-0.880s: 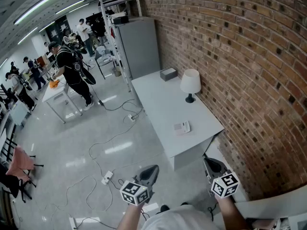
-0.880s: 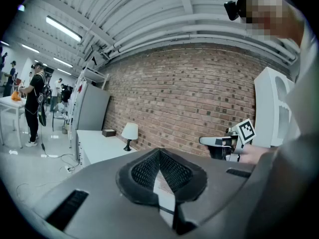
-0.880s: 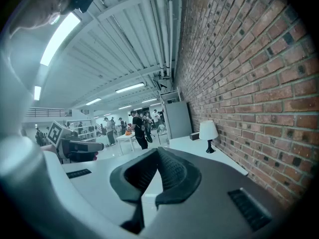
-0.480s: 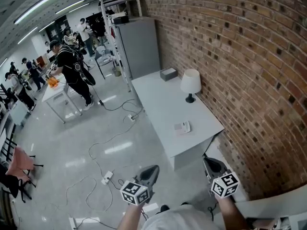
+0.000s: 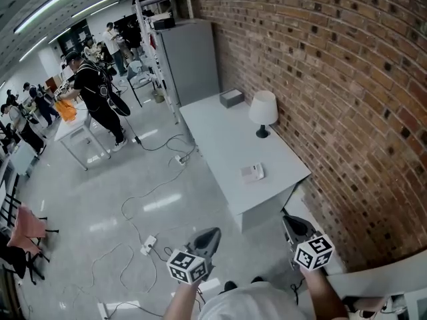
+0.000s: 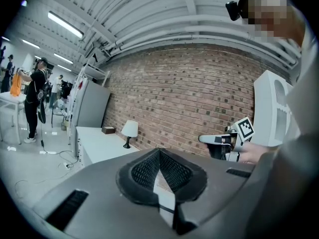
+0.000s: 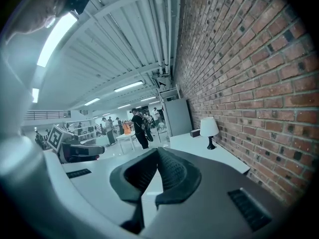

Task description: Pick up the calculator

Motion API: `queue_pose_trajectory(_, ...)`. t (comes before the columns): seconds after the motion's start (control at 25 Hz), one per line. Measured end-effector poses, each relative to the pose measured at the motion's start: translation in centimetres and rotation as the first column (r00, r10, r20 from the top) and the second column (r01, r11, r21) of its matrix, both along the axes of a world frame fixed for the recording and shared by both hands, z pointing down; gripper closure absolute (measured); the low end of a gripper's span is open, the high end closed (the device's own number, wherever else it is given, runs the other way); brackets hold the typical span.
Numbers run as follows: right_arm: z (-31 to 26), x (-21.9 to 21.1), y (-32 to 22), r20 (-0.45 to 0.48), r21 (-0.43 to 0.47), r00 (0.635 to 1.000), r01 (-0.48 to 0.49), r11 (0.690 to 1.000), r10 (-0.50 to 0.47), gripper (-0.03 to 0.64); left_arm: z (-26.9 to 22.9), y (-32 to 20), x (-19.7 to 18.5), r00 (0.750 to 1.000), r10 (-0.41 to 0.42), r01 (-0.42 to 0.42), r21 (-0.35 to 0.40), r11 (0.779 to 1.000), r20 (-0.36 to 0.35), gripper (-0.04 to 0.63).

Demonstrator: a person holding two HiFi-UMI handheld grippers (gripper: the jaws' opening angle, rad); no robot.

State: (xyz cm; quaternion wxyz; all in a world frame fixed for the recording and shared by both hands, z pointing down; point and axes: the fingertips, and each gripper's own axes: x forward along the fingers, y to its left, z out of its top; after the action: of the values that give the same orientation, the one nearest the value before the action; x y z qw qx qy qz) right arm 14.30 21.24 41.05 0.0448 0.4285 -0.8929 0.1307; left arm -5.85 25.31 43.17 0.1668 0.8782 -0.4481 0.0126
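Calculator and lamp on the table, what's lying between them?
Nothing: the head view shows only bare table between the calculator and the lamp.

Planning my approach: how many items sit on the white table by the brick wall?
3: the calculator near the front edge, the lamp by the brick wall, the small grey box at the far end. Nothing seems hidden.

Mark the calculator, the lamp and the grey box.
calculator (image 5: 253, 172): head view, middle of its face.
lamp (image 5: 263, 108): head view, white shade.
grey box (image 5: 231, 98): head view, its top.
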Motion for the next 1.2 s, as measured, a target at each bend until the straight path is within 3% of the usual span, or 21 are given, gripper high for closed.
queue_pose_trajectory(0.16, 0.2, -0.8, 0.7, 0.013, -0.008, 1.0, -0.008, 1.0, 0.008, 0.585, 0.5, 0.5, -0.7, 1.0, 0.013, -0.013, -0.005, 1.0, -0.006, 0.589)
queue_pose_trajectory(0.32, 0.2, -1.6, 1.7, 0.02, -0.023, 1.0, -0.013, 1.0, 0.013, 0.516, 1.0, 1.1, -1.4, 0.999, 0.033, -0.033, -0.014, 0.999, -0.015, 0.59)
queue_pose_trajectory(0.56, 0.7, -2.4, 3.1, 0.023, -0.037, 0.999, -0.047, 0.998, 0.048, 0.491, 2.1, 2.2, -2.5, 0.998, 0.07, -0.07, -0.027, 0.997, -0.01, 0.589)
queue_pose_trajectory(0.88, 1.4, -3.3, 4.4, 0.014, -0.053, 0.997, -0.079, 0.995, 0.08, 0.486, 3.3, 2.7, -4.2, 0.996, 0.084, -0.086, -0.046, 0.995, -0.029, 0.589)
queue_pose_trajectory(1.2, 3.4, -3.0, 2.9, 0.006, -0.105, 0.996, -0.088, 0.991, 0.089, 0.486, 5.2, 1.6, -3.5, 0.994, 0.105, -0.107, -0.089, 0.99, -0.034, 0.589)
